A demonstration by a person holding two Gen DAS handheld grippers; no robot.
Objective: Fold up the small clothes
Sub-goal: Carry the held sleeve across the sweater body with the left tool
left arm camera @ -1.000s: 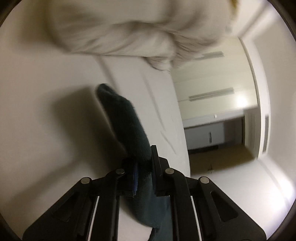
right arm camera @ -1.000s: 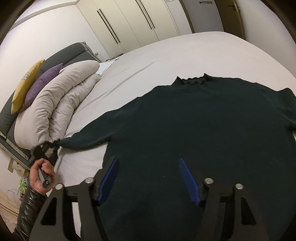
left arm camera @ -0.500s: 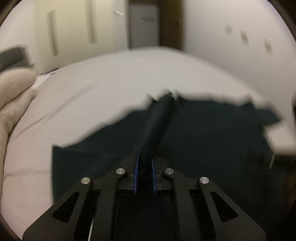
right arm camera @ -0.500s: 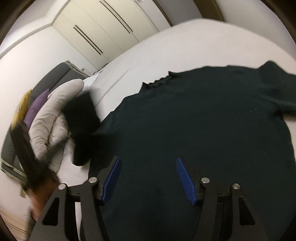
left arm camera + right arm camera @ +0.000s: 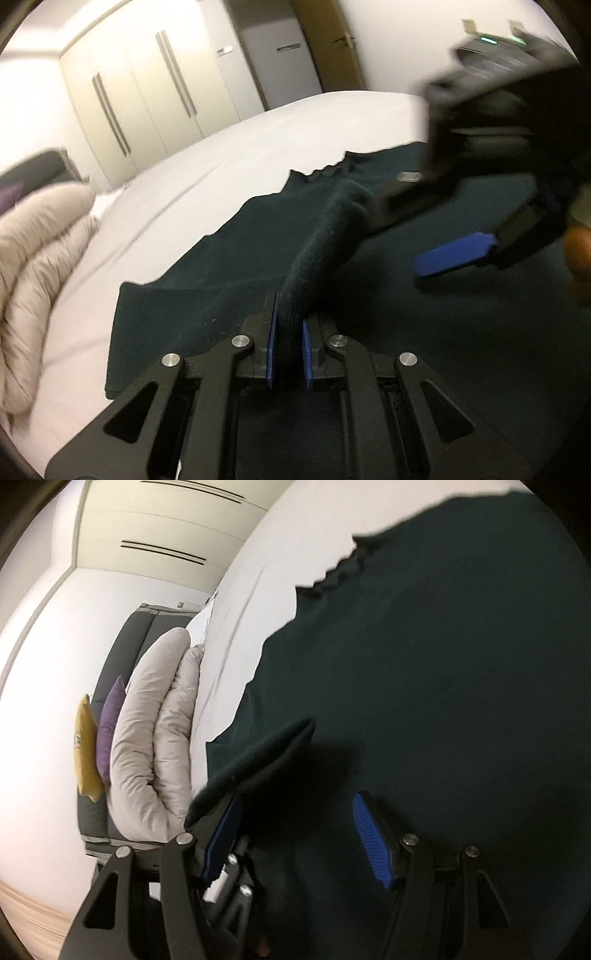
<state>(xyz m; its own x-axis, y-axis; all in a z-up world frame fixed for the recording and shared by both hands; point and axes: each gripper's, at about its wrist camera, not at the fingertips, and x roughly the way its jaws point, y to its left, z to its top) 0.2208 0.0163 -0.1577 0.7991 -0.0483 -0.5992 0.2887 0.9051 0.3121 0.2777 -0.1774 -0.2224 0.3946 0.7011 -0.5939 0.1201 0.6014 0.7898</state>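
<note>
A dark green sweater (image 5: 229,266) lies flat on the white bed (image 5: 155,206), neck opening at the far side; it fills the right wrist view (image 5: 443,657). My left gripper (image 5: 288,350) is shut on the sweater's sleeve (image 5: 321,240), which is lifted and drawn over the sweater's body. My right gripper (image 5: 299,838) is open and empty, close above the sweater. It shows blurred at the right of the left wrist view, with one blue pad (image 5: 454,254) in sight. The folded sleeve edge (image 5: 258,753) hangs by its left finger.
A beige rolled duvet (image 5: 155,738) lies along the bed's left side, with purple (image 5: 109,723) and yellow (image 5: 85,746) cushions against a grey headboard. Cream wardrobe doors (image 5: 140,99) and a room door (image 5: 332,40) stand beyond the bed.
My left gripper has carried the sleeve from the bed's left side across onto the sweater's body. My right gripper has tilted and come lower over the sweater, still open.
</note>
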